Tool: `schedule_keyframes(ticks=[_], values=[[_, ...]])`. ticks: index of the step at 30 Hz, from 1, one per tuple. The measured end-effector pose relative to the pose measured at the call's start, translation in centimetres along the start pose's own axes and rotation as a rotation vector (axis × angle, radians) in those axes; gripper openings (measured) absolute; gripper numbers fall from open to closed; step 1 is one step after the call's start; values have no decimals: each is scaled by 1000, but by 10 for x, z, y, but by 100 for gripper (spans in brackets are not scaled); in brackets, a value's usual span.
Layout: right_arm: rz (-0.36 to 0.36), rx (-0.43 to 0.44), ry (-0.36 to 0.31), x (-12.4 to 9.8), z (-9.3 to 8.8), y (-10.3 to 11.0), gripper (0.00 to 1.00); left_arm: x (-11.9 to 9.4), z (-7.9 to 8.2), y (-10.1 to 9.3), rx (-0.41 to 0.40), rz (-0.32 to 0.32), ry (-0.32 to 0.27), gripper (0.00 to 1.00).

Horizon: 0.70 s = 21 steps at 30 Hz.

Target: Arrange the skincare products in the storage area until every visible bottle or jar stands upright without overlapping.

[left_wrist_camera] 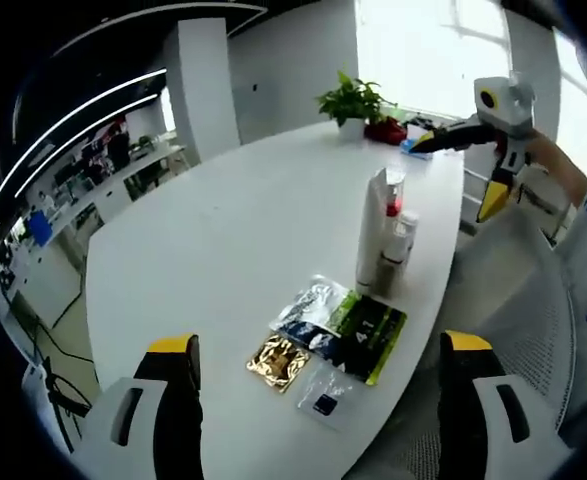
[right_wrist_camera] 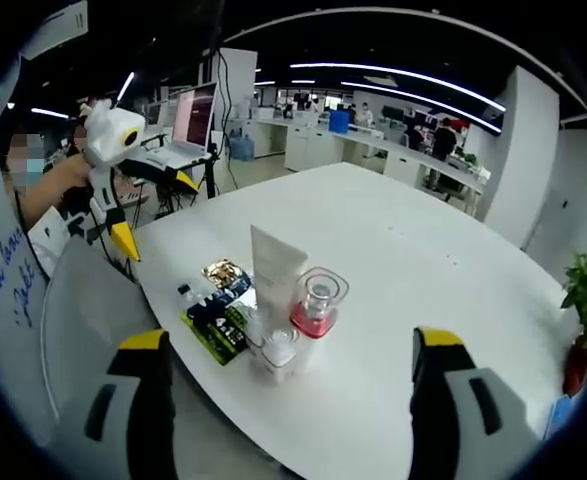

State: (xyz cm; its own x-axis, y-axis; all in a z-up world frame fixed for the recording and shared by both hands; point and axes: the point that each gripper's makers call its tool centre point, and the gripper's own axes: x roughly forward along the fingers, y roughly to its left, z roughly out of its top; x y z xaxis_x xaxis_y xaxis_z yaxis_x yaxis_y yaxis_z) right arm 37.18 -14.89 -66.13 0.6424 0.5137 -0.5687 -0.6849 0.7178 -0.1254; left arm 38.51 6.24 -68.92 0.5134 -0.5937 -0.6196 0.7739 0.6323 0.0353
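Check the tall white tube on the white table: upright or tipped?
Upright. The tall white squeeze tube stands on end on the white table, rising above the small clear bottles beside it.

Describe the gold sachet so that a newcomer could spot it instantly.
Start at the white table, near its edge where flat sachets lie before the tall white tube. The gold sachet lies at the end of that cluster, the only shiny golden one.

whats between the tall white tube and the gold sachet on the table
In the left gripper view, a silver sachet and a green-black one lie between the white tube and the gold sachet.
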Motion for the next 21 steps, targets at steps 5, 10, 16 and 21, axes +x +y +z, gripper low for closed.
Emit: schedule_keyframes(ticks=[5,10,16,21], values=[[-3,-4,6,-1,0,0,100,-3,-2,-2,9,13,8,97],[-8,-1,7,-2,-1,-2,100,-10,0,0,-20,43,-9,97],[-5,17,1,-1,-3,0,100,-18,-1,2,-25,81,-45,97],[-6,23,1,-1,-6,1,100,-28,-5,6,-64,122,-64,97]])
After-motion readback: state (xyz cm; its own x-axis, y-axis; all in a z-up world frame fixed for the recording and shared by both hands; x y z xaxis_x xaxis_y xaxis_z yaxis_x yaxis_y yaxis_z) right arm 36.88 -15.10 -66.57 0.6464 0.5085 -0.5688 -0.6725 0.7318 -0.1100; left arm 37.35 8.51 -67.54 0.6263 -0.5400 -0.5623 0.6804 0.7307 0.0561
